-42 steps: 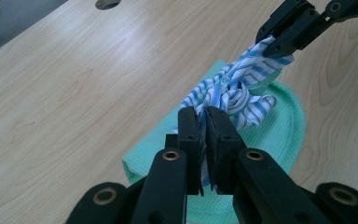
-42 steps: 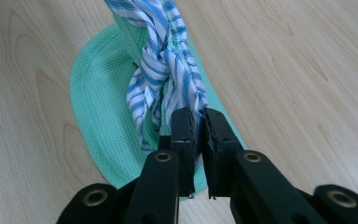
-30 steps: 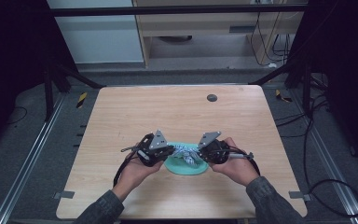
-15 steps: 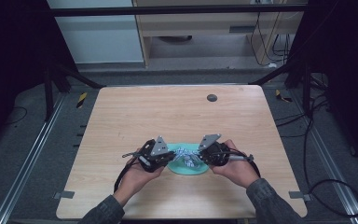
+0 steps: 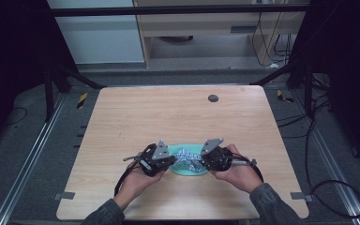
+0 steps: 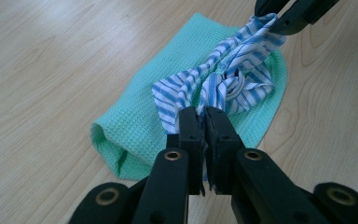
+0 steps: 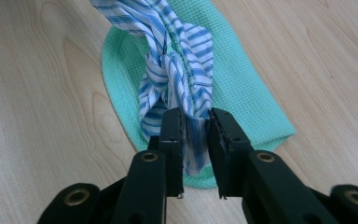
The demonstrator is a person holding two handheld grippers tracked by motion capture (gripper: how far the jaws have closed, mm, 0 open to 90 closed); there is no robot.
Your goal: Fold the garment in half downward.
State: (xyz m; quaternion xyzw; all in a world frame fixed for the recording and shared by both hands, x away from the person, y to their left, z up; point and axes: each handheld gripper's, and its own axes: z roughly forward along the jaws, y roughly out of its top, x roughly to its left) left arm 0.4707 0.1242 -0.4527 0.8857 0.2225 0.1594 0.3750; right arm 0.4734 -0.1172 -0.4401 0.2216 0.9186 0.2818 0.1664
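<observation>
A blue-and-white striped cloth point(image 6: 223, 79), twisted into a knot at its middle, is held between the two grippers above a green waffle-weave cloth point(image 6: 135, 126) that lies flat near the front edge of the wooden surface point(image 5: 178, 117). One end of the striped cloth is clamped in the fingers of the left gripper point(image 6: 204, 122); the opposite end is clamped in the fingers of the right gripper point(image 7: 196, 126). Each gripper is held in a hand point(image 5: 136, 180).
</observation>
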